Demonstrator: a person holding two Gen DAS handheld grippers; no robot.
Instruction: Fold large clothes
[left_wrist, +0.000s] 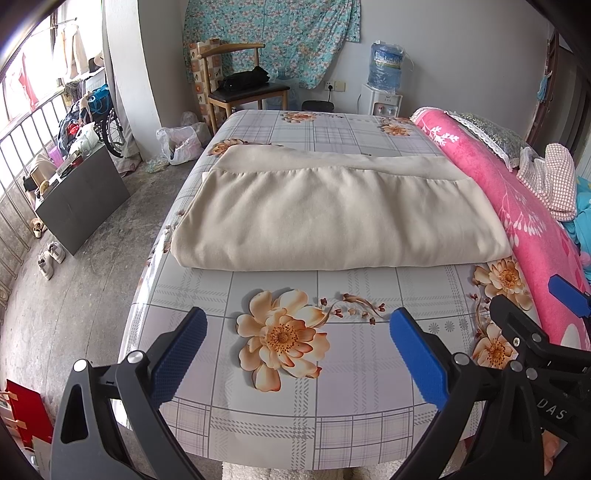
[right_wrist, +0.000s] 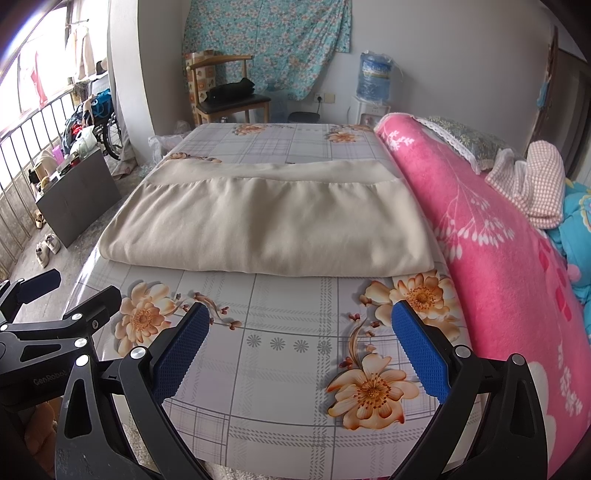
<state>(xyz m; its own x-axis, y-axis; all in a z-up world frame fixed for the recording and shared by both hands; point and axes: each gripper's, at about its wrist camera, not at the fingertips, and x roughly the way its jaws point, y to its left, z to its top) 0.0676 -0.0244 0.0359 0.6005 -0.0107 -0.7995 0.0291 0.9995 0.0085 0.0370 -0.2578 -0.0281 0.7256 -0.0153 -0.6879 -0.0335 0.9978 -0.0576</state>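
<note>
A large beige garment (left_wrist: 332, 210) lies folded into a wide rectangle across the middle of the floral bed sheet (left_wrist: 280, 413); it also shows in the right wrist view (right_wrist: 273, 229). My left gripper (left_wrist: 297, 321) is open and empty, hovering over the sheet in front of the garment's near fold. My right gripper (right_wrist: 299, 317) is open and empty, beside the left one and to its right, also short of the garment. The right gripper shows at the right edge of the left wrist view (left_wrist: 532, 299), and the left gripper shows at the left edge of the right wrist view (right_wrist: 79, 288).
A rolled pink blanket (right_wrist: 498, 258) runs along the bed's right side with a checked cloth (right_wrist: 535, 184) and pillows on it. A wooden chair (left_wrist: 243, 92) and a water dispenser (left_wrist: 382, 99) stand behind the bed. Bare floor with a dark board (left_wrist: 81, 199) and shoes (left_wrist: 50, 258) lies left.
</note>
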